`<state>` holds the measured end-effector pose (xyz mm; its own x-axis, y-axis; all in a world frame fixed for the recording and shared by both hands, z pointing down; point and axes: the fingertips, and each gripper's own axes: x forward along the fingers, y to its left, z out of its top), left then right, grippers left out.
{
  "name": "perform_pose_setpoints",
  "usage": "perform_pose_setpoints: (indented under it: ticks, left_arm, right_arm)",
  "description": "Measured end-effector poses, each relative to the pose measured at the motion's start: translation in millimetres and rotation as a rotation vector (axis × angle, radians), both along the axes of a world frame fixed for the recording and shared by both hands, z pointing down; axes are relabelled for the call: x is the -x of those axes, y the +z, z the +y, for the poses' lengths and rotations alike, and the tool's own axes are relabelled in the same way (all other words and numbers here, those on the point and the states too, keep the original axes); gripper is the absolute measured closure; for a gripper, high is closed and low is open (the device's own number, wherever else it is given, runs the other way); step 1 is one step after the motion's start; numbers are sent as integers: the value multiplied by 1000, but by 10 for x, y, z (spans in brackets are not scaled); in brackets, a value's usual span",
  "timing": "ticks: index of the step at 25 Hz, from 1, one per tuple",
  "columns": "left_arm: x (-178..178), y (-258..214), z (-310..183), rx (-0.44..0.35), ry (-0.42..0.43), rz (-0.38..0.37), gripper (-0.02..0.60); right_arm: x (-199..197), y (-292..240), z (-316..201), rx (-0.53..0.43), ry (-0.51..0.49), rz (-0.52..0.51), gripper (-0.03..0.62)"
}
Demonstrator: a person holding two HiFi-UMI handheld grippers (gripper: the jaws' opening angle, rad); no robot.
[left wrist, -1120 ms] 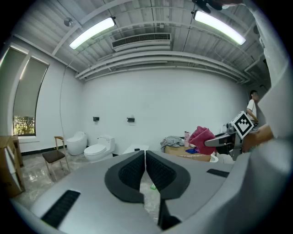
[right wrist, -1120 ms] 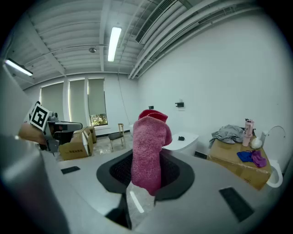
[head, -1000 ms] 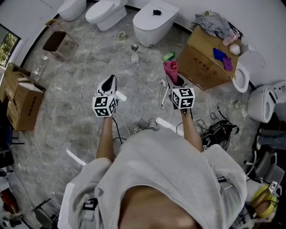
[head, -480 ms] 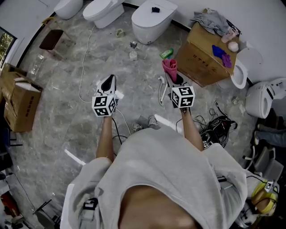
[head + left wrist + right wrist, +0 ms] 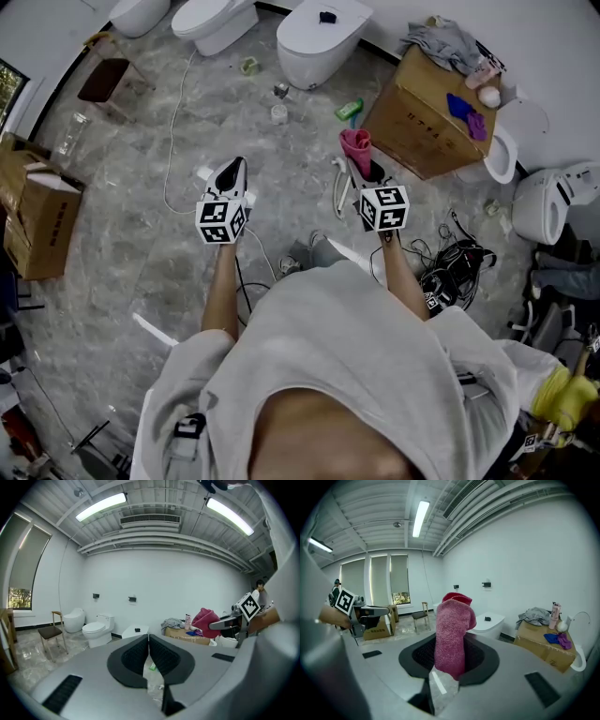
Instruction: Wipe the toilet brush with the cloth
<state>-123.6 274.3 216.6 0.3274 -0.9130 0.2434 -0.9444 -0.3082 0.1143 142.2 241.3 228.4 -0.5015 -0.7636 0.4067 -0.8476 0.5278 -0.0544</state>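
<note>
Gripping the cloth (image 5: 452, 634) upright in our right gripper (image 5: 449, 660), we held it above the floor (image 5: 141, 216). Our left gripper (image 5: 148, 641) was closed, empty.

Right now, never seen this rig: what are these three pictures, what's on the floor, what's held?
No robot: a person holds two handheld grippers. The head view looks down from a camera on their head; the other two views ride on the grippers, looking along the fingers. The left gripper is shut and empty. The right gripper is shut on a pink cloth. On the floor: toilets, a cardboard box with clothes on top, cables.
</note>
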Motion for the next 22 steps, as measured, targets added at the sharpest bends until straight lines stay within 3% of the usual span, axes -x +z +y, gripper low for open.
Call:
perform_pose_setpoints:
  ticks: [9,22]
  left_arm:
    - [90,162,-363,35,-9,-11,557]
    - [90,89,-1713,52,-75,-53,557]
  right_arm:
    - [85,173,-408,20,-12,-13,476]
    - [145,221,-2024,1,-48,-70,476]
